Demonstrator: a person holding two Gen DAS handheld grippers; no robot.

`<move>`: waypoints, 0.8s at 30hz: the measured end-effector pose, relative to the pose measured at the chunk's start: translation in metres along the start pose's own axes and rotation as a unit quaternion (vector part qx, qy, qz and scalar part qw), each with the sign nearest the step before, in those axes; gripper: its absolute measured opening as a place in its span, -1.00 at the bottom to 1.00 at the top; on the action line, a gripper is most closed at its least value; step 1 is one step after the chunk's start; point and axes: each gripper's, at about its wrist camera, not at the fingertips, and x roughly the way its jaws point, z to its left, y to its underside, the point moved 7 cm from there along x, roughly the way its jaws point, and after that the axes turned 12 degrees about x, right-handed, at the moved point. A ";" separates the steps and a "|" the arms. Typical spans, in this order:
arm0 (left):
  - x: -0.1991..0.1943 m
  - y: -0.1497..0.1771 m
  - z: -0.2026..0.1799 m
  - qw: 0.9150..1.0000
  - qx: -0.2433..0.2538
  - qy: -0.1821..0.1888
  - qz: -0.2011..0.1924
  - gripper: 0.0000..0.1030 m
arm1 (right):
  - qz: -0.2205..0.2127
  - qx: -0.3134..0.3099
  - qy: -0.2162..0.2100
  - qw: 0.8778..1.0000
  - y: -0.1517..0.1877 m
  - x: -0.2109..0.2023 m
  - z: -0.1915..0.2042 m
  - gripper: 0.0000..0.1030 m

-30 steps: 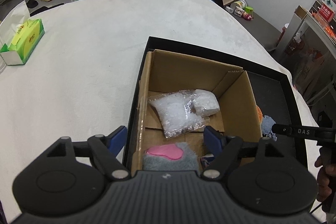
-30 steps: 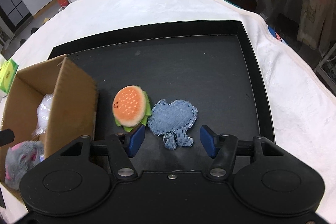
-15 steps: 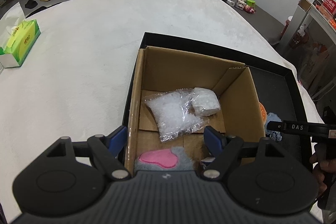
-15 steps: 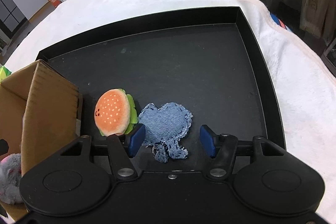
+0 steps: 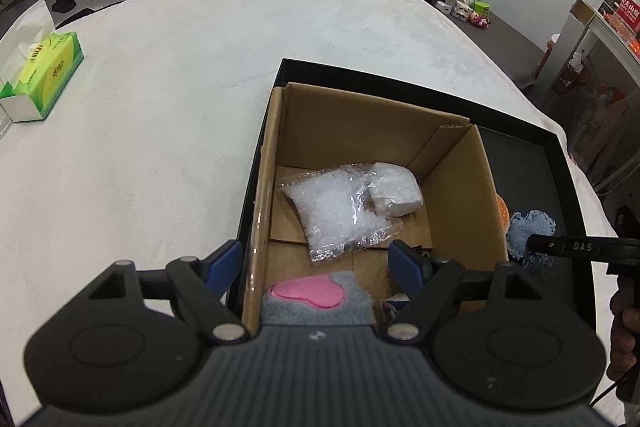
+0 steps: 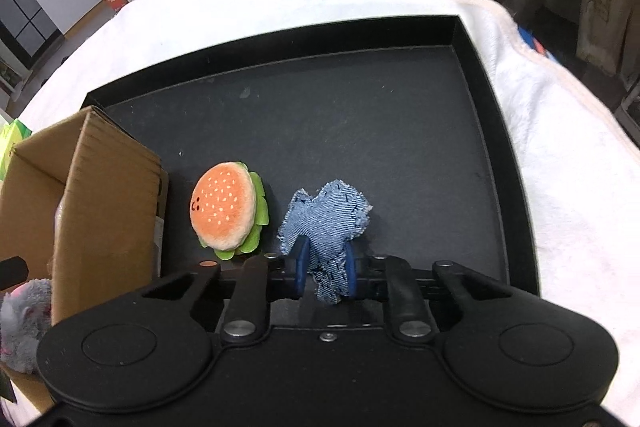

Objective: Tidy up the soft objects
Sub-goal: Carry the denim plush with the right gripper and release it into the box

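Observation:
My right gripper point(image 6: 326, 269) is closing its jaws tight on the lower end of a blue denim soft toy point(image 6: 326, 215); the pads press into the cloth, over the black tray point(image 6: 360, 115). An orange burger plush point(image 6: 224, 211) lies just left of it, beside the cardboard box point(image 6: 108, 195). My left gripper point(image 5: 314, 259) hangs open above the box's near left wall point(image 5: 260, 211), holding nothing. Inside the box lie a clear bag of white beads point(image 5: 332, 215), a white packet point(image 5: 394, 189) and a grey plush with a pink heart point(image 5: 316, 297).
The tray sits on a table covered in white cloth point(image 5: 180, 107). A green tissue box point(image 5: 44, 75) stands at the far left. A person's hand point(image 5: 624, 343) shows at the right edge. The tray's raised rim point(image 6: 516, 187) borders the right side.
The right gripper's jaws have shut onto the denim toy, bunching it up. The burger plush now looks tipped up on its side. The left gripper has stayed still and open.

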 end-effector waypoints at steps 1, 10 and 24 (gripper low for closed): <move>-0.002 0.001 0.000 1.000 -0.001 0.000 -0.002 0.53 | -0.002 0.000 0.000 1.000 -0.002 -0.002 0.000 -0.75; -0.017 0.007 0.006 1.000 -0.012 0.005 -0.017 0.53 | -0.030 -0.009 -0.003 1.000 -0.008 -0.033 0.011 -0.78; -0.035 0.018 0.019 0.999 -0.022 0.015 -0.043 0.53 | -0.065 -0.033 -0.031 0.997 -0.011 -0.082 0.055 -0.78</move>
